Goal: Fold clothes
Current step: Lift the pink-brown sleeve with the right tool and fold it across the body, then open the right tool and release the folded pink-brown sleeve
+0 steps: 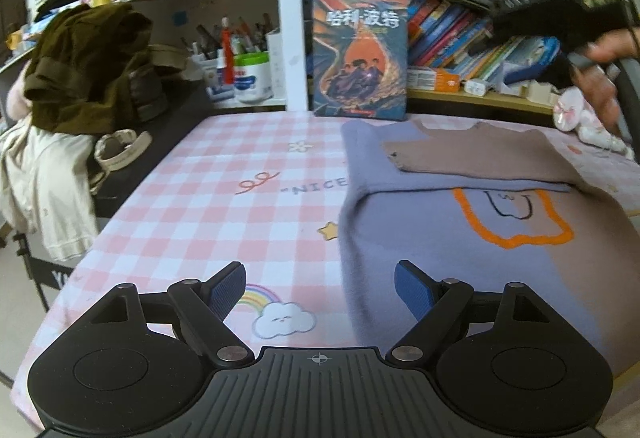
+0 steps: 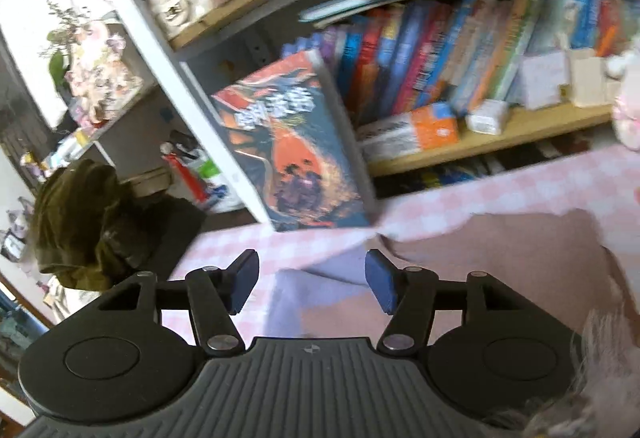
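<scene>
A lavender and dusty-pink sweater point(image 1: 460, 238) lies partly folded on the right half of a pink-and-white checked tablecloth point(image 1: 224, 205), an orange outline drawing on its front and a pink sleeve laid across its upper part. In the left wrist view, the left gripper point(image 1: 320, 288) hovers low over the near edge, spread wide and holding nothing; its right blue pad point(image 1: 414, 292) sits over the sweater's left edge, though contact is hard to judge. A Harry Potter book point(image 1: 360, 55) stands upright behind the cloth, and a dark olive garment point(image 1: 92, 69) is heaped at left.

In the blurred, tilted right wrist view, the right gripper point(image 2: 312, 280) is also spread wide and empty, above the sweater's point(image 2: 500, 258) far edge, facing the book point(image 2: 292, 149).
</scene>
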A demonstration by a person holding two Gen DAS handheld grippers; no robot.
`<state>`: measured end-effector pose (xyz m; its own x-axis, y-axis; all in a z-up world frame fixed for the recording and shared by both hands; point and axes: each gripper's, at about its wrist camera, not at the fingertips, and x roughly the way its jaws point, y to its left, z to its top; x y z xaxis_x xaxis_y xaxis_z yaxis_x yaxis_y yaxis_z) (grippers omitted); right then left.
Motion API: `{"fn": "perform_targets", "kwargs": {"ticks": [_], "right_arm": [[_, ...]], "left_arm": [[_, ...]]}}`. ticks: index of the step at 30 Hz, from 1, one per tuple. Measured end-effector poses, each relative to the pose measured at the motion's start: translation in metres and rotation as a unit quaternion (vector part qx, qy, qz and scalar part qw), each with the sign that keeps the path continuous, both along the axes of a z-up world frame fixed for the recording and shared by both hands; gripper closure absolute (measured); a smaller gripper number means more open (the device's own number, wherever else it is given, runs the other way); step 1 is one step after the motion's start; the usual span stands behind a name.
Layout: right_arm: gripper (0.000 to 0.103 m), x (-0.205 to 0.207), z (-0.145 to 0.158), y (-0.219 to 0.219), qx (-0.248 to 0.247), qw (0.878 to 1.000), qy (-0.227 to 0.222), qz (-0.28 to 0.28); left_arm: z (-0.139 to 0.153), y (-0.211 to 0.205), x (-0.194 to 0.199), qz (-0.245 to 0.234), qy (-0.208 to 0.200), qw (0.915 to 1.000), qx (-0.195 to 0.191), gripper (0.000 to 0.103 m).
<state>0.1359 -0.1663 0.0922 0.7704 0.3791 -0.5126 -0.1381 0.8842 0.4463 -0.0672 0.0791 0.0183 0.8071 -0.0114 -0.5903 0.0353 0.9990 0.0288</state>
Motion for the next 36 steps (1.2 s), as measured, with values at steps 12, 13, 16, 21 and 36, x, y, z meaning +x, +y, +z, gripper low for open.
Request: {"fn": "perform_targets", "kwargs": {"ticks": [12, 13, 16, 21, 36], "right_arm": [[0.046, -0.126, -0.059, -0.068, -0.112, 0.986, 0.105, -0.068], [0.046, -0.138, -0.062, -0.072, -0.116, 0.984, 0.11, -0.074], [0.046, -0.168, -0.069, -0.081, -0.127, 0.98, 0.122, -0.092], [0.042, -0.201, -0.074, -0.091, -0.138, 0.977, 0.125, -0.1], [0.041, -0.275, -0.085, -0.126, -0.133, 0.98, 0.128, -0.077]], "left_arm": [[-0.01, -0.022, 0.024, -0.038, 0.031, 0.9985, -0.025, 0.019], [-0.009, -0.027, 0.026, -0.042, 0.029, 0.9984, -0.024, 0.019], [-0.005, -0.046, 0.027, -0.059, 0.018, 0.998, -0.018, 0.019], [-0.003, -0.073, 0.022, -0.077, 0.022, 0.9967, -0.013, 0.019], [-0.007, -0.105, -0.064, -0.048, 0.064, 0.9968, 0.009, 0.019]]}}
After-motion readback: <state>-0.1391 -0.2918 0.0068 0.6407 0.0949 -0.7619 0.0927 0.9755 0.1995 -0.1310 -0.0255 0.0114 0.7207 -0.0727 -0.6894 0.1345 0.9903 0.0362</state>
